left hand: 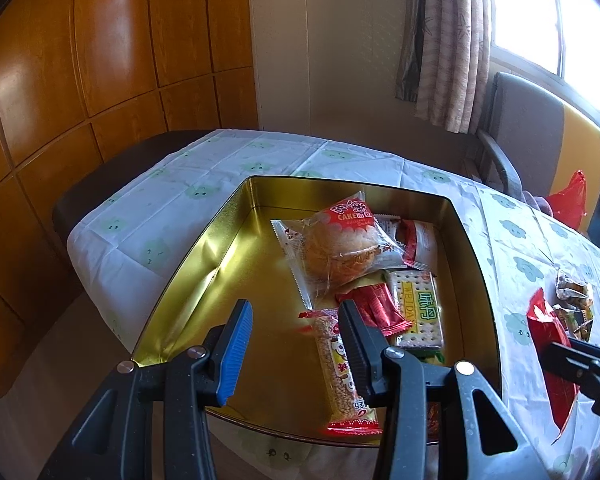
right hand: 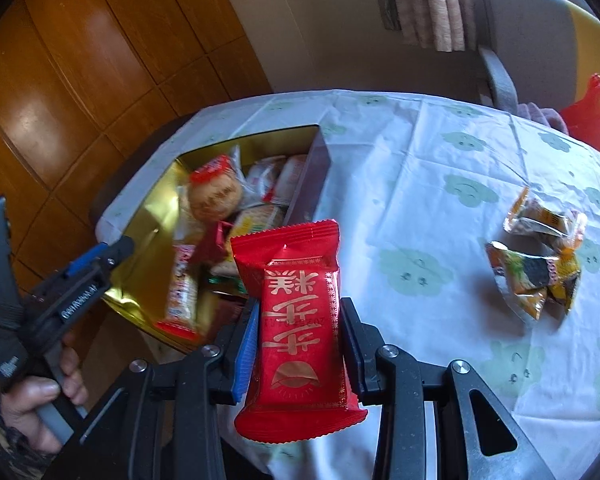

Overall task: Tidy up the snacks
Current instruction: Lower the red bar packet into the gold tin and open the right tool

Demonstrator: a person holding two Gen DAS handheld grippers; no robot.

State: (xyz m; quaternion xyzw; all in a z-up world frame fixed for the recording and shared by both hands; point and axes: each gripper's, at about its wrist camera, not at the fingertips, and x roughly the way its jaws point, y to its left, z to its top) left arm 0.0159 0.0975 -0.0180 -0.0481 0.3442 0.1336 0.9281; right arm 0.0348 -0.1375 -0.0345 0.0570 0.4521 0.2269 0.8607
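Clamped between the right gripper (right hand: 298,344) jaws, a red packet (right hand: 300,332) hangs above the tablecloth (right hand: 420,184), not yet in the gold tin (right hand: 152,224) at ten o'clock. Over that tin, the left gripper (left hand: 296,344) stands apart, holding nothing. Several snacks already lie inside, among them a cake bun (left hand: 340,244) and crackers (left hand: 418,312). Loose yellow packets (right hand: 540,256) at two o'clock, I judge, remain to be collected.
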